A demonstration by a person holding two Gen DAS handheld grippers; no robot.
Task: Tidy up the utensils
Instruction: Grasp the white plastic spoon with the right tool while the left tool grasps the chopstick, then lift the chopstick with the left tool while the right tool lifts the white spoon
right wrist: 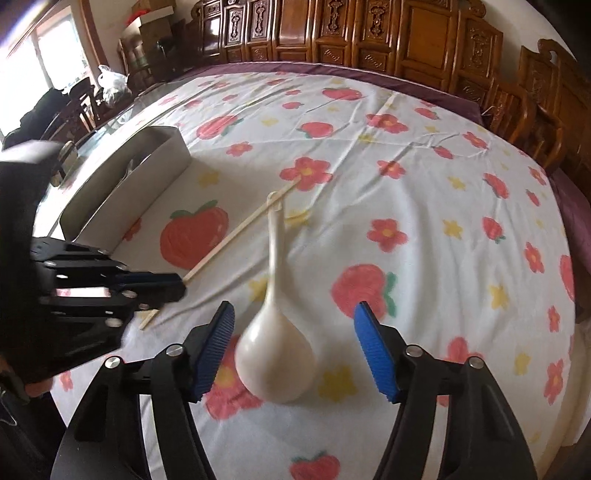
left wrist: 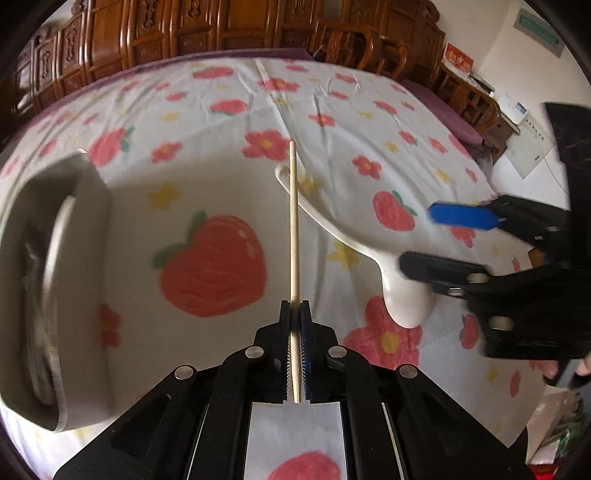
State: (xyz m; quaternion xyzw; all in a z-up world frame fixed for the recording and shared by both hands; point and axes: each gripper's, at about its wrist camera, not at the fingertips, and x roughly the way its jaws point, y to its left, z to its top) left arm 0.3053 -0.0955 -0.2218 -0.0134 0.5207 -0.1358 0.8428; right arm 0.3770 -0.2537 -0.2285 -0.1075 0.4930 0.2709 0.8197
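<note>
My left gripper [left wrist: 295, 306] is shut on a thin wooden chopstick [left wrist: 293, 221], which runs straight out between the pads over the flowered cloth. In the right wrist view the same gripper [right wrist: 177, 284] comes in from the left, holding the chopstick [right wrist: 236, 236] near its lower end. A white plastic spoon [right wrist: 275, 362] lies on the cloth, with its handle pointing away and crossing the chopstick's far end. My right gripper [right wrist: 293, 308] stands open on either side of the spoon's bowl, the blue pads clear of it. The left wrist view shows the right gripper [left wrist: 416, 239] over the spoon [left wrist: 402, 299].
A grey open box [left wrist: 85, 258] stands at the left of the cloth, also seen as the box [right wrist: 155, 155] in the right wrist view; its contents are blurred. Carved wooden cabinets [right wrist: 369, 33] and chairs [right wrist: 546, 103] ring the table's far edge.
</note>
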